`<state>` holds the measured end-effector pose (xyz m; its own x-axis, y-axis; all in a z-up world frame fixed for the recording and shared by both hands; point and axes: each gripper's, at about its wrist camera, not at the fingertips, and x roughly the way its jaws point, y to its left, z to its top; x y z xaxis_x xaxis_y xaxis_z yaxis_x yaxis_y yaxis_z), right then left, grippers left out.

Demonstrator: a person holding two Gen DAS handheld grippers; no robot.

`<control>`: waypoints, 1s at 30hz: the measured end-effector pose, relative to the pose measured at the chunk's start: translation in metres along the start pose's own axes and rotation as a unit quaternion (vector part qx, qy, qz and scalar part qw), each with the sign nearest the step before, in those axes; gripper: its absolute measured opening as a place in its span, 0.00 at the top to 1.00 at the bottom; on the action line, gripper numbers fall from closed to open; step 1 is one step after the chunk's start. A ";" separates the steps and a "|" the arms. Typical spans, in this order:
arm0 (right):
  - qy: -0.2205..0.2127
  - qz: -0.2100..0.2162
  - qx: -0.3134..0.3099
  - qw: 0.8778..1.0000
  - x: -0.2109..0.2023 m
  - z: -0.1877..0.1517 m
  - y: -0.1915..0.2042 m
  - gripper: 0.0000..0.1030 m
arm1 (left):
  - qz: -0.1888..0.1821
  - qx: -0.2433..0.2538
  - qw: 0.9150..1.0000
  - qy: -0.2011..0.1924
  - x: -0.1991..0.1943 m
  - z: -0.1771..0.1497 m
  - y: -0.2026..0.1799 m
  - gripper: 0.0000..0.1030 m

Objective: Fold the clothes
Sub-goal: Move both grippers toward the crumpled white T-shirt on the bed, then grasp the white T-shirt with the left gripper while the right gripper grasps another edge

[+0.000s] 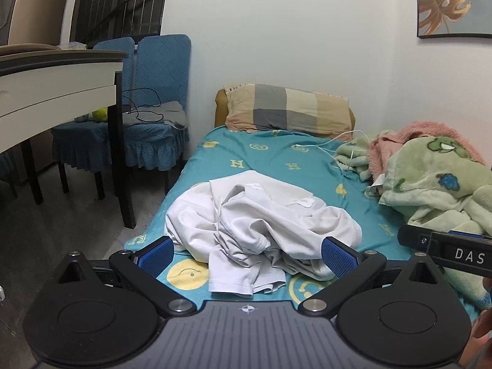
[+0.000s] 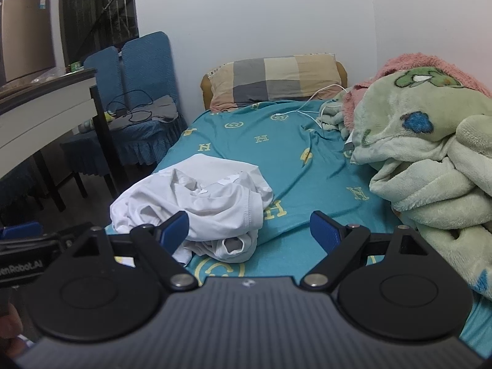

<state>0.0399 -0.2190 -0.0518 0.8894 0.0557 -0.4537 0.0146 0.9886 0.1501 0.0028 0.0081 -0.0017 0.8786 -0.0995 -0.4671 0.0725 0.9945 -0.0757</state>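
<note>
A crumpled white garment (image 1: pixel 258 224) lies in a heap on the teal bed sheet (image 1: pixel 276 153), close to the bed's left edge and toward its near end, unfolded, with a sleeve end hanging toward the camera. The left gripper (image 1: pixel 247 253) hovers just short of the heap with its blue-padded fingers (image 1: pixel 336 258) spread wide on either side of it, holding nothing. The right gripper (image 2: pixel 249 230) is likewise wide open and empty, the garment's nearer folds showing behind its left finger and bare sheet between the pads. The middle of the sheet, from the garment up to the plaid pillow (image 1: pixel 289 109) at the head end, lies flat; it is printed with yellow "H" letters and smiley faces. Along the bed's right edge a bulky green blanket (image 2: pixel 430 160) with a pink one (image 2: pixel 409 64) behind it takes up that side, and a white cable (image 1: pixel 335 146) trails across the sheet near the pillow. Off the left edge stand blue-covered chairs (image 1: pixel 153 92) with black cords on a seat, and a white table (image 1: pixel 58 89) with dark legs. The right gripper's body shows in the left view lettered "DAS"; the left one's in the right view reads "enRobot.AI". A framed leaf picture (image 1: pixel 449 0) hangs on the wall.
</note>
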 end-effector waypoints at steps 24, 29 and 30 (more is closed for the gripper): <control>-0.029 -0.037 0.070 0.997 -0.014 0.020 -0.015 0.15 | -0.047 0.107 0.993 0.000 0.022 -0.021 -0.015 0.06; -0.021 -0.049 0.117 0.992 -0.005 0.018 -0.047 0.15 | -0.057 0.219 0.974 0.001 0.058 -0.026 -0.071 0.20; -0.026 -0.052 0.122 0.991 -0.005 0.018 -0.053 0.15 | -0.060 0.240 0.969 -0.002 0.068 -0.027 -0.084 0.21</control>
<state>0.0434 -0.2738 -0.0415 0.8995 -0.0587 -0.4330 0.2124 0.9248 0.3157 0.0431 -0.0835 -0.0511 0.8517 -0.2158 -0.4775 0.3845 0.8765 0.2898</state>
